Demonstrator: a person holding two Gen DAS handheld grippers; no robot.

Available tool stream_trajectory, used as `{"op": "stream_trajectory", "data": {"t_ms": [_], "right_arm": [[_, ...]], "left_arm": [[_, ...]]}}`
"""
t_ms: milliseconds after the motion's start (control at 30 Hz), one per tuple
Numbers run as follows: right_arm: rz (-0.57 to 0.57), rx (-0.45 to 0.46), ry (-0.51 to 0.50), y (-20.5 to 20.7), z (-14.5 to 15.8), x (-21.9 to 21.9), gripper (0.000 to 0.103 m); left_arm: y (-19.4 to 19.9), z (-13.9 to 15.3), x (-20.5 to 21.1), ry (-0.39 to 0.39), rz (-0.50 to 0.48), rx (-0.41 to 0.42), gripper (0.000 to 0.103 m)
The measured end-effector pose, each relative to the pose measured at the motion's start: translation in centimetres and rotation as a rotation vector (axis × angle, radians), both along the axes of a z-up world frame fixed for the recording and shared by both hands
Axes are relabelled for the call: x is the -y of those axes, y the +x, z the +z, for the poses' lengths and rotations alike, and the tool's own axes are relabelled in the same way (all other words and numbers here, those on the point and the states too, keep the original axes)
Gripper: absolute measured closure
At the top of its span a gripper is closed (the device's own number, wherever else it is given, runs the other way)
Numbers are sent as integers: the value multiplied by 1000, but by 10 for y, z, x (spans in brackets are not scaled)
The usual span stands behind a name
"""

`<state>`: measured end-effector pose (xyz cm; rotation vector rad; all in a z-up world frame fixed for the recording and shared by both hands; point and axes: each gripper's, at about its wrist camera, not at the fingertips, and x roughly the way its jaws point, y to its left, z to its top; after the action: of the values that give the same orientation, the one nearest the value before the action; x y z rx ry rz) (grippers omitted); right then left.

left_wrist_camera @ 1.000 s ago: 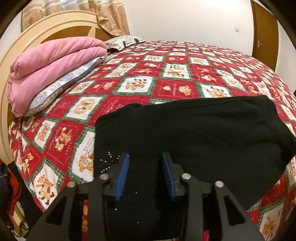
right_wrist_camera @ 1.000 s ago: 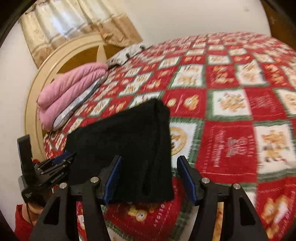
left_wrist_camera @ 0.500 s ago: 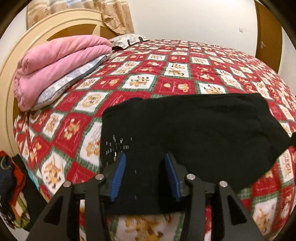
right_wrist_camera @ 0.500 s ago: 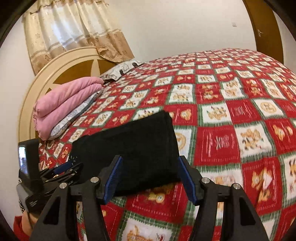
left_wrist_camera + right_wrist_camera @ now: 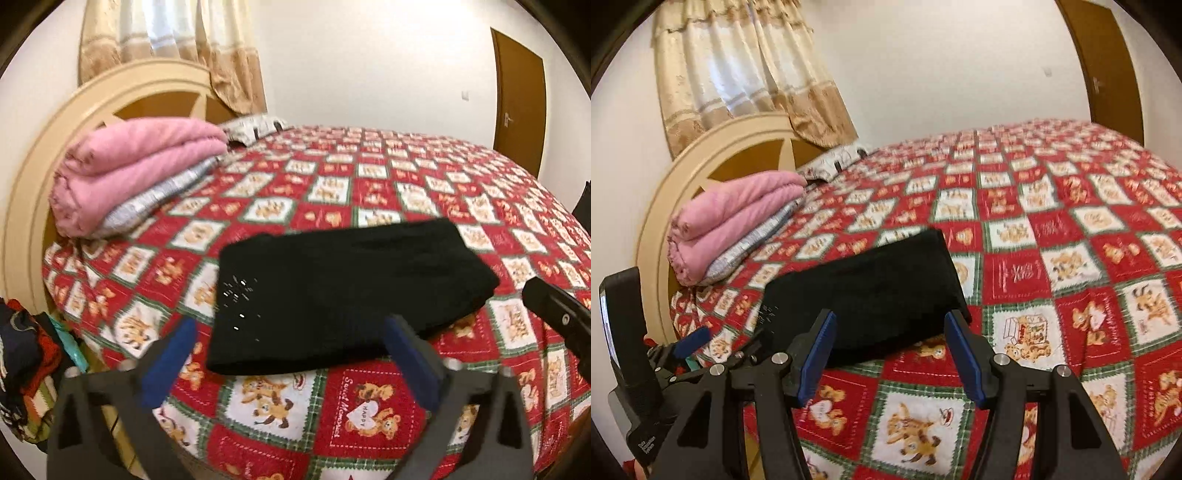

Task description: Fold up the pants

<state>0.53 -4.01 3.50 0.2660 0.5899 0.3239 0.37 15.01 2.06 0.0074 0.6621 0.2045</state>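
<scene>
1. One folded black fabric pants point(image 5: 343, 295) bundle lies flat on the bed's red teddy-bear patchwork quilt point(image 5: 369, 417), near its front edge.
2. One folded pink blanket point(image 5: 129, 173) rests by the headboard.
3. Two grippers: left hand-held gripper point(image 5: 291, 365), angled downward, has just been opening, jaws wide and empty; right hand-held gripper point(image 5: 890, 362) is released, holding nothing.

Matt black knit pants point(image 5: 343, 295) lie on a printed cotton-look quilt point(image 5: 406, 192) near a glossy cream-painted wooden headboard point(image 5: 122, 92).

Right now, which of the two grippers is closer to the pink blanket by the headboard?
Left. The left gripper hangs at the pants' end toward the pink blanket; the right gripper is at the pants' other end, farther from it. Both are open.
</scene>
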Motion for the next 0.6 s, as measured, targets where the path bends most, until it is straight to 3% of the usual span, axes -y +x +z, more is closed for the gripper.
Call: {"op": "stream_trajectory", "data": {"t_ms": [600], "right_arm": [[-105, 111, -42, -63, 32, 6, 40]], "left_arm": [[-42, 19, 14, 35, -18, 40, 0]]}}
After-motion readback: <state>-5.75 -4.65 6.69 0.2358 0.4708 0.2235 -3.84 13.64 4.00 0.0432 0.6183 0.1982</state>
